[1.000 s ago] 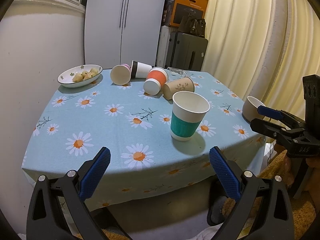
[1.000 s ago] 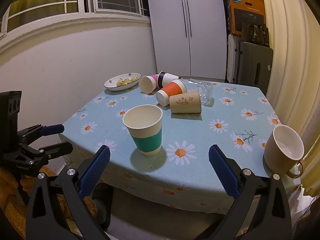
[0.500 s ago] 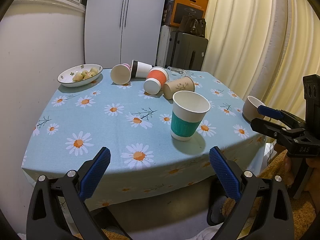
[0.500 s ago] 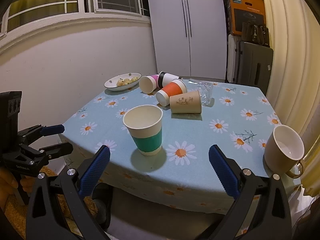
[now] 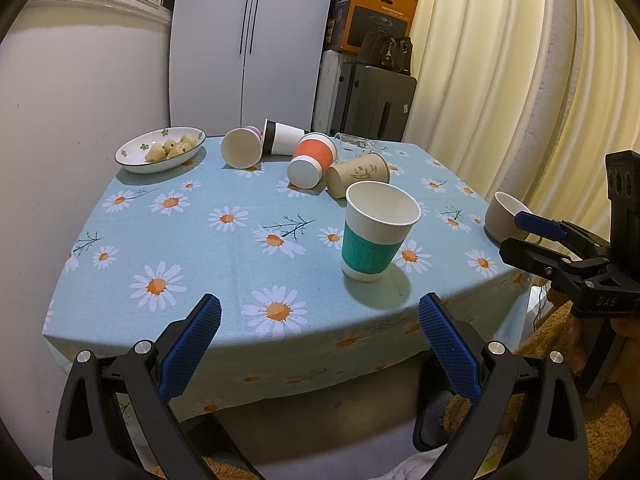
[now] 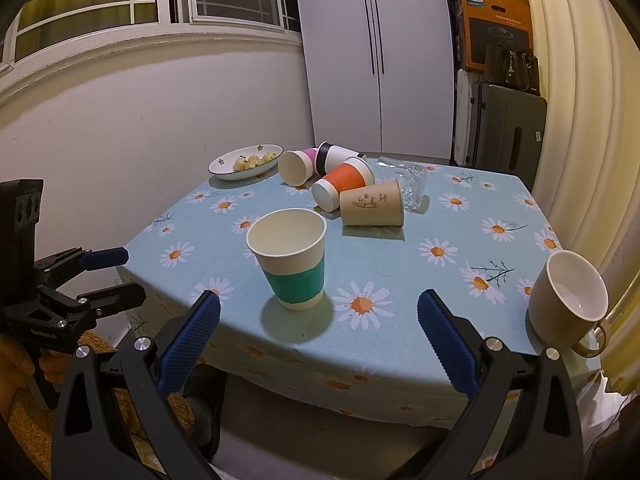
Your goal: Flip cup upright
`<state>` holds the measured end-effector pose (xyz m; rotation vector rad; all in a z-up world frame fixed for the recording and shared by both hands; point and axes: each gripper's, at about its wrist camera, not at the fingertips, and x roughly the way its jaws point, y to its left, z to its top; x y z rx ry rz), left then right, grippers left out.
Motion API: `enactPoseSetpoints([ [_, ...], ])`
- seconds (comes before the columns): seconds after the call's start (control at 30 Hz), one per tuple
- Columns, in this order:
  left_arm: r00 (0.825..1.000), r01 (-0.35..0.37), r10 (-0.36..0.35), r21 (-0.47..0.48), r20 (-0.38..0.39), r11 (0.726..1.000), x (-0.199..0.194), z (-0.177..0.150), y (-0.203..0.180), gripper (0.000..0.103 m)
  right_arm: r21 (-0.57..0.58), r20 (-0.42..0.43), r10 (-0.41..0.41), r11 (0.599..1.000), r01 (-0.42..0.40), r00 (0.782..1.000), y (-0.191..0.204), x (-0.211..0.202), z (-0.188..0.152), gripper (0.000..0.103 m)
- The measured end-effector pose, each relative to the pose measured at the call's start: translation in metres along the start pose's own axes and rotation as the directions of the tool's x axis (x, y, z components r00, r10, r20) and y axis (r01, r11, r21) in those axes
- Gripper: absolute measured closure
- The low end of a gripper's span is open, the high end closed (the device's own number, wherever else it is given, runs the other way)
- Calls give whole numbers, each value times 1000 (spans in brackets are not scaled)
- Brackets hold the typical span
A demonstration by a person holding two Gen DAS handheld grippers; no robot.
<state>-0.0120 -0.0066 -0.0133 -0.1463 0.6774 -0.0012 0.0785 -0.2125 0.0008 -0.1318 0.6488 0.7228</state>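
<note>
Okay, left wrist view: your left gripper (image 5: 319,316) hangs off the near table edge, jaws spread wide, pinching nothing.
Change: nothing has moved over the last second; cups and both tools sit where they were, so no flip is under way.
Task cup: the teal-banded cup (image 5: 376,232) stands upright, mouth up, near-right on the cloth; that one looks done.
Still down: tan cup (image 5: 358,174), orange cup (image 5: 312,160), black-and-white cup (image 5: 282,142) and pink cup (image 5: 241,152) lie on their sides in a far cluster, touching or just beside each other.
Right wrist view: your right gripper (image 6: 319,316) is spread too, empty, short of the table edge.
Teal cup here: upright, straight ahead between your fingers.
Next, my guess: the tan cup is the nearest one lying down.
Surface: blue daisy tablecloth (image 6: 460,236), glass tumbler (image 6: 412,188) beside the tan cup, beige mug (image 6: 568,300) at the near-right edge, snack dish (image 6: 246,160) far left.
Room: white cupboard (image 6: 380,60), suitcases, cream curtain (image 5: 500,60).
</note>
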Motion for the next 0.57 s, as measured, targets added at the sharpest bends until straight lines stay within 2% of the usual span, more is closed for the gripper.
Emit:
enactPoseSetpoints([
  [0.57,1000,-5,5,5,2,1000,-1,0,-1,7,0,-9,-2,1000,2,1000,-1,2,-1,5],
])
